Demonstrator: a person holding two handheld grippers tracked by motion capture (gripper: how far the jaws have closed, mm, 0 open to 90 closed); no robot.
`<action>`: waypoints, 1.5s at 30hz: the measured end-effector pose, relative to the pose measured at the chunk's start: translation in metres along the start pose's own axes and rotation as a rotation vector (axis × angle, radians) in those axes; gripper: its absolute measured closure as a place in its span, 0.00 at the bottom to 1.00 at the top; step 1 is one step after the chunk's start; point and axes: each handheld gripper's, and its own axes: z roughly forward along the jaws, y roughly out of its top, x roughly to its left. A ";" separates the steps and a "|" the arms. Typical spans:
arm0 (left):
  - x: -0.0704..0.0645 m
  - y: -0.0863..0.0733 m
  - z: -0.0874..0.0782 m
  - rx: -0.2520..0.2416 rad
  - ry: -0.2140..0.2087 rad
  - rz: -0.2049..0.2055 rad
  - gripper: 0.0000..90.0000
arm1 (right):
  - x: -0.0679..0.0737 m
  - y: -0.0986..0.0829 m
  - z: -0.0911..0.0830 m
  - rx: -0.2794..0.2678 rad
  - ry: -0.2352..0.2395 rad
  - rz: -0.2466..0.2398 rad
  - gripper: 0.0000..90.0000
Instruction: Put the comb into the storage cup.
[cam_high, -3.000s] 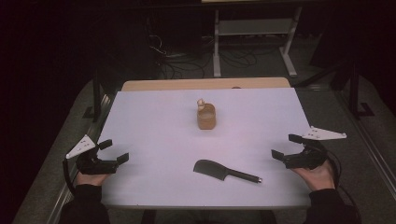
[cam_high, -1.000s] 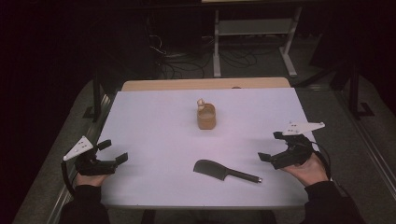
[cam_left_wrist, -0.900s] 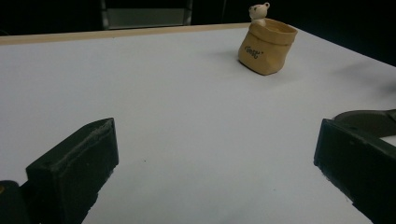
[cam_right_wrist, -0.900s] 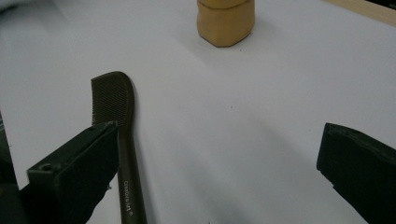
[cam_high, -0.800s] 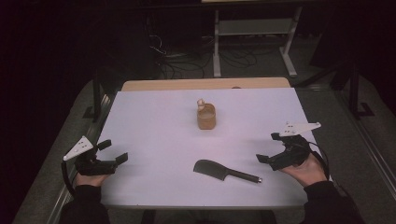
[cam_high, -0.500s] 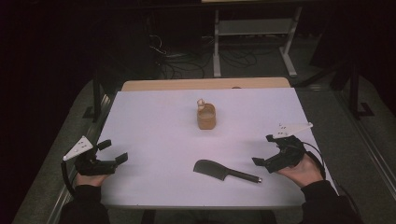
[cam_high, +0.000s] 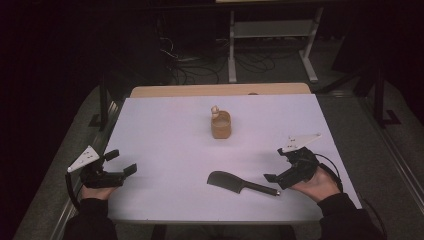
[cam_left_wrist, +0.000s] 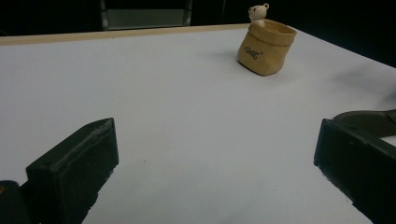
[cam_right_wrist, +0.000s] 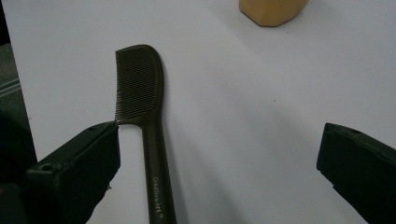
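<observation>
Your right gripper is the one that matters here — it sits at the handle end of the comb, with its jaws spread wide and nothing between them. In the right gripper view the comb's handle runs up between the jaws, close against the jaw at the left of that view and well apart from the other, so the grip is off-centre: I judge you need to shift sideways until the handle lies midway before you close.

The comb lies flat on the white table, near its front edge. Its long axis runs roughly left to right across the table, toothed head toward the middle, thin handle pointing at your right hand. It is dark, slim, with fine close teeth along one side of a rounded head and small pale lettering on the handle.

Your left gripper rests far off at the table's left front corner, jaws also wide and empty. The tan pouch-shaped cup with a little bear stands further back, well clear of the comb.
</observation>
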 end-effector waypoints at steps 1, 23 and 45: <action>0.000 0.000 0.000 0.000 0.000 0.000 0.00 | 0.001 0.000 0.001 0.004 0.003 -0.006 0.00; 0.000 0.000 -0.001 -0.003 -0.002 0.001 0.00 | 0.016 0.000 0.024 0.117 0.046 -0.060 0.00; 0.000 0.000 0.000 -0.001 -0.004 -0.002 0.00 | 0.026 0.002 0.044 0.202 0.075 -0.119 0.00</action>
